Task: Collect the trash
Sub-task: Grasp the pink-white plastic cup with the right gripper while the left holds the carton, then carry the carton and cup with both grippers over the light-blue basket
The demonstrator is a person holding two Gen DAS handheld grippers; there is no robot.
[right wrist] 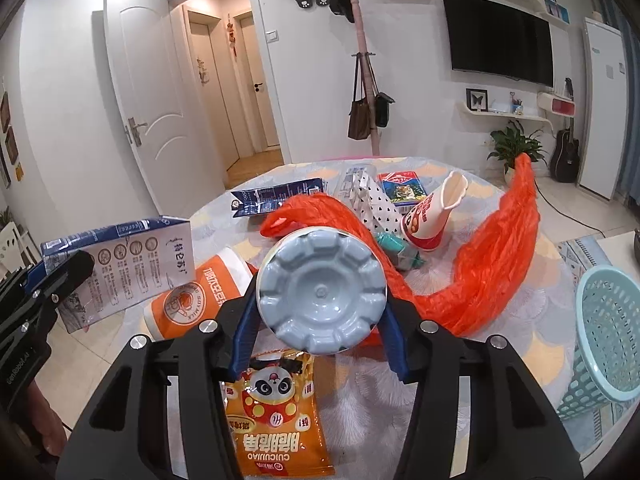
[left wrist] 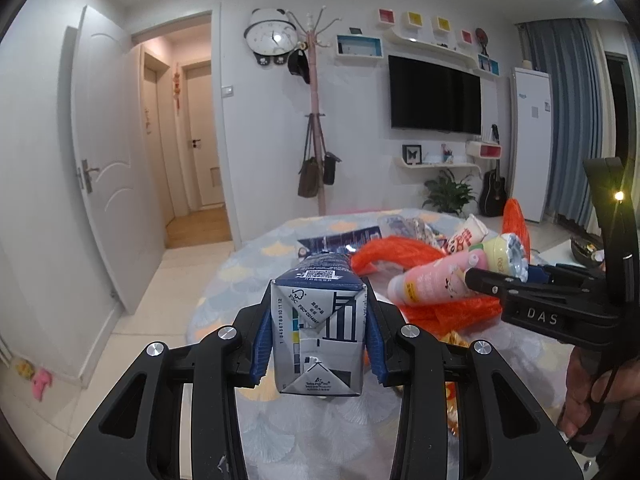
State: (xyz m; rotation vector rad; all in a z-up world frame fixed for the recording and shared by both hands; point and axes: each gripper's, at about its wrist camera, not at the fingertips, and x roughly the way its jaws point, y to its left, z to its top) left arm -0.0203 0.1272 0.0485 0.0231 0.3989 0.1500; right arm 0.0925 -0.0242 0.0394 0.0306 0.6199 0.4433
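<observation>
1. Your left gripper [left wrist: 318, 344] is clenched on a blue-and-white rectangular milk carton [left wrist: 319, 326]. Its blue pads press the carton's two side faces, and the folded end faces the left wrist camera. The carton's long axis runs straight away from you, along the fingers.

2. Your right gripper [right wrist: 320, 336] is clenched on a pink plastic drink bottle [right wrist: 321, 292]. The right wrist view shows only its pale blue ridged base, filling the gap between the blue pads, so its axis points away along the fingers.

3. Only the left wrist view shows that bottle's side [left wrist: 440, 280]: pink body with a cartoon label, lying nearly level, base toward the right gripper [left wrist: 480, 280] and the other end toward the carton.

4. Only the right wrist view shows the carton's printed side panel [right wrist: 132, 268], held up at the left, above the table edge.

5. Both items hang over the round table with the fan-patterned cloth [right wrist: 460, 364], above an orange plastic bag [right wrist: 480, 264].

6. Under the right gripper lies an orange panda snack packet [right wrist: 276, 424]; to its left an orange-and-white paper cup [right wrist: 200, 300] lies on its side.

7. Further off sit a red-and-white paper cup [right wrist: 432, 216], tipped over, and a flattened dark blue carton [right wrist: 276, 198].

8. A light blue plastic basket [right wrist: 608, 340] stands at the right edge.
</observation>
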